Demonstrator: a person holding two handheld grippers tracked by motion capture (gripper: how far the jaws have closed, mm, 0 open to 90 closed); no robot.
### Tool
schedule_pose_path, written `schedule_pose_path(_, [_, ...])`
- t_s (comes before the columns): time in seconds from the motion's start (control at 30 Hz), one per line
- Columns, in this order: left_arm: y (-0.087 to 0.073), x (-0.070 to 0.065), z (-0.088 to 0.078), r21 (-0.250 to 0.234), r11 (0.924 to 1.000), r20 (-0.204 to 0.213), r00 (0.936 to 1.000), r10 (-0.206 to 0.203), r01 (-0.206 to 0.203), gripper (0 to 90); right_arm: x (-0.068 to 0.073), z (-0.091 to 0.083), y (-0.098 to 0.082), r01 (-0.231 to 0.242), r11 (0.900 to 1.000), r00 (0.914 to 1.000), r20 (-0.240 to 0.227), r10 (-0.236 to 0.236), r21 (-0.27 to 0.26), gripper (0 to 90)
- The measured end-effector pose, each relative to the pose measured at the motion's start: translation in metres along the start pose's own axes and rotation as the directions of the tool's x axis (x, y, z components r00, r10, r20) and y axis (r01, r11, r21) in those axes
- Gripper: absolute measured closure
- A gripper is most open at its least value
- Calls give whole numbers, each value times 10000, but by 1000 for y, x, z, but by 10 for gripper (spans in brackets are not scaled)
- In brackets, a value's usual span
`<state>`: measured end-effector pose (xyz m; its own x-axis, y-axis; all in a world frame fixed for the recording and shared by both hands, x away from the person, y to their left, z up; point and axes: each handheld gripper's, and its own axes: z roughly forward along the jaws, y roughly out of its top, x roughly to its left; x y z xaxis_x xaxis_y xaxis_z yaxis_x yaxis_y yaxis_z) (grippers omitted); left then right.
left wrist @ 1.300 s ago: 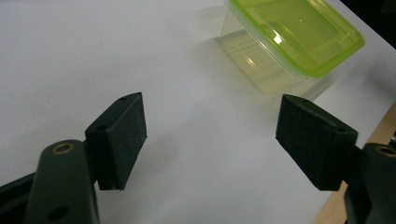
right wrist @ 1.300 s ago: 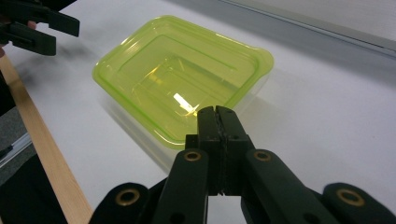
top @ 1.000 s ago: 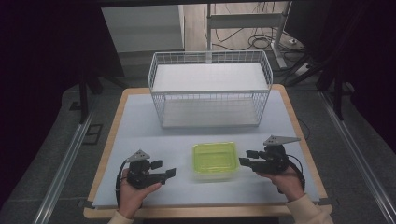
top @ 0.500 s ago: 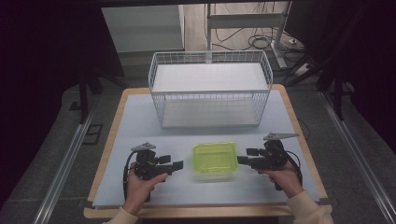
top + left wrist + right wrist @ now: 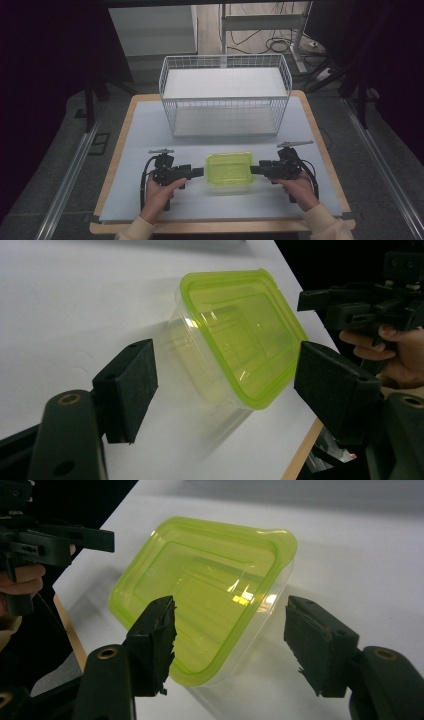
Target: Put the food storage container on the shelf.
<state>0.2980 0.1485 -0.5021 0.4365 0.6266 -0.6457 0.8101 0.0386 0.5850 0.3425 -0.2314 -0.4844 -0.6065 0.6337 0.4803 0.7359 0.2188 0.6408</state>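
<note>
We see a clear plastic box with a lime-green lid point(image 5: 229, 169) on the white table mat point(image 5: 150, 125), before the white wire basket point(image 5: 225, 102). The left gripper point(image 5: 196, 172) and the right gripper point(image 5: 254, 170) flank it, jaws apart.

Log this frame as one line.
left gripper: open, at container's left end | right gripper: open, at its right end | lidded green container: on table | wire basket: behind

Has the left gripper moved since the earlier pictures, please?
Yes. In the high view the left gripper has slid rightward across the table, closing on the green-lidded container, which stayed put.
</note>
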Motion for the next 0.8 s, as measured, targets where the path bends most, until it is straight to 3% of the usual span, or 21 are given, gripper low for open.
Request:
schedule_pose_path(0.2, [-2,7,10,220,9984,226,9984,-521,516,259,-6,9,-1,-568,9983,9983,-141,570,130,398])
schedule_pose_path(0.6, [-2,10,19,395,9968,479,9963,-717,698,304,-11,14,-3,-1291,9912,9899,-548,1305,293,475])
schedule_pose_path(0.8, [-2,14,20,393,9950,561,9940,-944,923,345,-14,16,-2,-1403,9897,9882,-580,1418,290,512])
